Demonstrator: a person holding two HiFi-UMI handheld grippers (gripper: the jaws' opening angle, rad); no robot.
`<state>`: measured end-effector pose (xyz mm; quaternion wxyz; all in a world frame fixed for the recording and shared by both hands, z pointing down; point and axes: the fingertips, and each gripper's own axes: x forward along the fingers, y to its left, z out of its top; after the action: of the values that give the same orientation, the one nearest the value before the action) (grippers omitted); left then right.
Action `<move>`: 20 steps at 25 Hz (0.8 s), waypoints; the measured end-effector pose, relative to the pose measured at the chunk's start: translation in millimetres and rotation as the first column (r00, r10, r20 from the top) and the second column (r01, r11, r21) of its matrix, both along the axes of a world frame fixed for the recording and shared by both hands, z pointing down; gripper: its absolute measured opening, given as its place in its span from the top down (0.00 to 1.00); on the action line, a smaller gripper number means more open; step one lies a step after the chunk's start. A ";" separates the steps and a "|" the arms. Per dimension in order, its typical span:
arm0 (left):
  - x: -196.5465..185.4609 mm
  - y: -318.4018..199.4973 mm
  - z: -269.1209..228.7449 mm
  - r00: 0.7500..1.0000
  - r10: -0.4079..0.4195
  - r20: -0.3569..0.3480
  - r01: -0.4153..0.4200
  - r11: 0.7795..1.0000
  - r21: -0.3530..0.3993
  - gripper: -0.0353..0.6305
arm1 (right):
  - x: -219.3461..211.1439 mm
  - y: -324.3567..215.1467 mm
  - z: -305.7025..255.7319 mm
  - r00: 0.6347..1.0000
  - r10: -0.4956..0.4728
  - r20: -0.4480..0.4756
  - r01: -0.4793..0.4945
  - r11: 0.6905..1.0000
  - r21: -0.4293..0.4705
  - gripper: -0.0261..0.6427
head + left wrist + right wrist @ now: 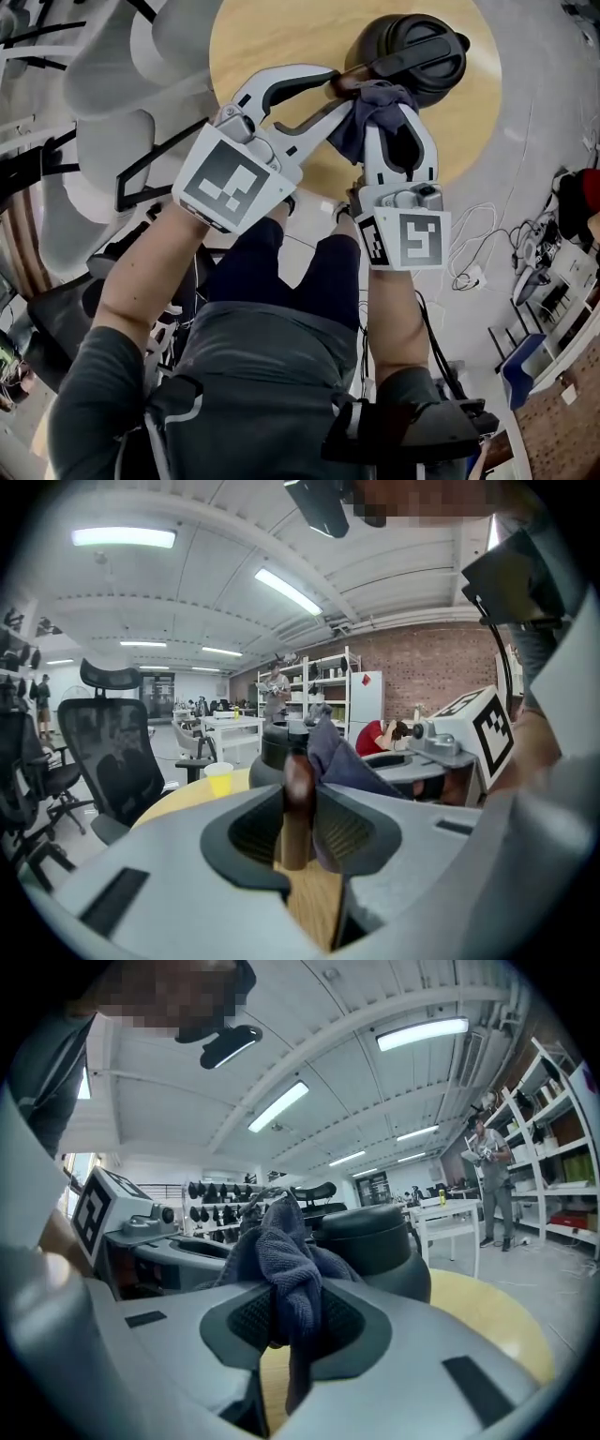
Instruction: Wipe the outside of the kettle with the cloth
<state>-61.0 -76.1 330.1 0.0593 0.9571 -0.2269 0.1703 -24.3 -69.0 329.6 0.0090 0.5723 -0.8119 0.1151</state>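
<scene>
The black kettle (pixel 412 52) stands at the far right of the round wooden table (pixel 272 37). Its brown handle (pixel 343 84) sticks out toward me, and my left gripper (pixel 339 90) is shut on the end of it. In the left gripper view the handle (pixel 296 794) stands pinched between the pads, with the kettle (pixel 277 747) behind it. My right gripper (pixel 386 105) is shut on a bunched dark blue cloth (pixel 370 117), held right by the handle at the kettle's near side. In the right gripper view the cloth (pixel 286 1274) fills the jaws and the kettle (pixel 375 1241) sits just beyond.
A yellow cup (pixel 218 778) stands on the table left of the kettle. White machine parts (pixel 103 103) crowd the left side. Cables (pixel 478 253) lie on the floor at the right. A black office chair (pixel 117 752) stands beyond the table.
</scene>
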 end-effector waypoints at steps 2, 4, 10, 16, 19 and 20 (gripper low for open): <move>-3.5 0.9 8.0 0.999 -0.036 -0.013 0.035 0.999 -0.026 0.78 | -0.8 -0.1 4.3 1.000 -0.013 0.009 0.012 1.000 0.005 0.82; -1.4 -1.3 4.8 0.999 -0.040 -0.015 0.040 0.999 -0.013 0.78 | -1.7 0.8 9.9 0.999 -0.028 0.023 0.028 1.000 0.007 0.82; -3.4 -0.8 8.4 0.999 -0.042 -0.012 0.042 0.999 -0.018 0.78 | -3.0 5.8 41.0 0.998 -0.059 -0.020 0.058 0.998 -0.007 0.82; -4.4 0.1 11.6 1.000 -0.010 0.020 0.010 0.999 0.033 0.78 | -2.7 5.1 93.9 0.996 -0.075 -0.042 0.072 0.994 -0.078 0.82; -3.4 -0.7 9.8 1.000 -0.006 0.019 0.005 0.999 0.043 0.78 | -3.2 3.3 111.0 0.996 -0.082 -0.042 0.077 0.991 -0.109 0.82; -2.8 -0.8 9.1 1.000 -0.001 0.018 0.000 0.999 0.048 0.78 | -3.3 3.2 116.0 0.996 -0.083 -0.043 0.078 0.990 -0.120 0.82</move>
<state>-63.8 -76.9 339.2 0.0343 0.9566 -0.2318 0.1735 -27.6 -65.8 445.6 0.0669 0.5402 -0.8256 0.1485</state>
